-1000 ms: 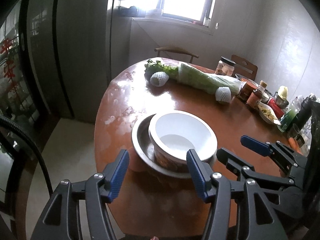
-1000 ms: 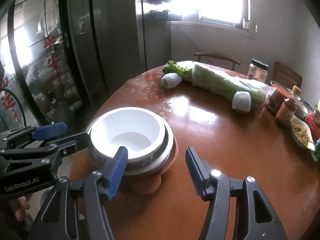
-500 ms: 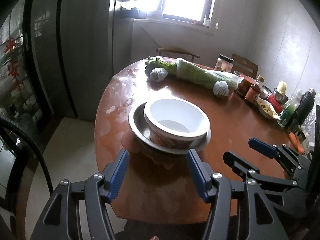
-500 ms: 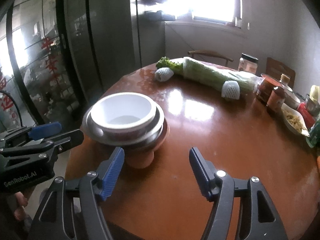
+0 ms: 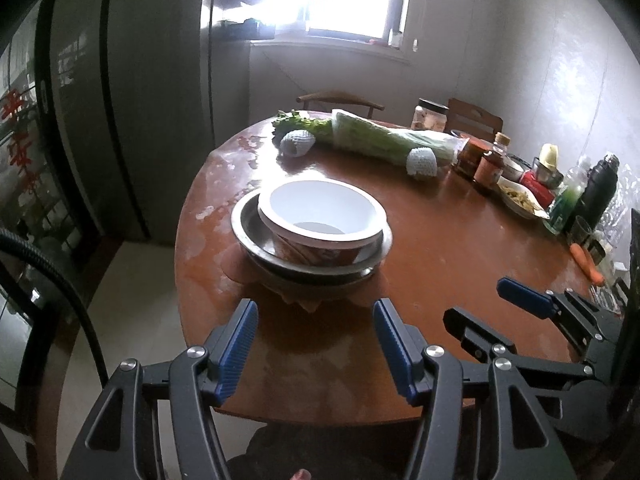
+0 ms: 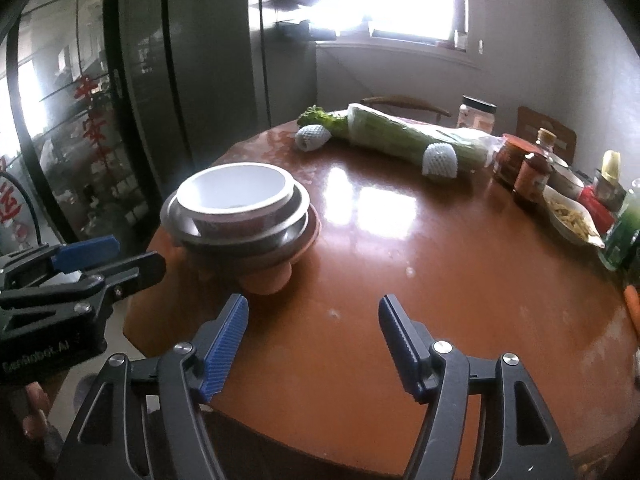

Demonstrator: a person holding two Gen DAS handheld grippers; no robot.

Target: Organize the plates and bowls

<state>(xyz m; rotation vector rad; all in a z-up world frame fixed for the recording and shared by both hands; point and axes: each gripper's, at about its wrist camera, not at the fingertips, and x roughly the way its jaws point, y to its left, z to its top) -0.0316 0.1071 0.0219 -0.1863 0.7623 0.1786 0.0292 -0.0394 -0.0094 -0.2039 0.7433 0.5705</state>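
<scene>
A white bowl sits nested in a metal dish, which rests on a terracotta-coloured dish, all stacked near the left edge of the round brown table. The stack also shows in the right wrist view, with the white bowl on top. My left gripper is open and empty, held back from the stack above the table's near edge. My right gripper is open and empty, to the right of the stack over the table's near part. Each gripper shows in the other's view.
Bagged celery and two foam-netted fruits lie at the back of the table. Jars, bottles, a snack dish and a carrot crowd the right side. A dark cabinet stands left; chairs behind.
Both grippers have pulled back and up from the bowl stack, which now looks smaller and farther away. The stack has stayed in place on the table. Both jaws have stayed open.
</scene>
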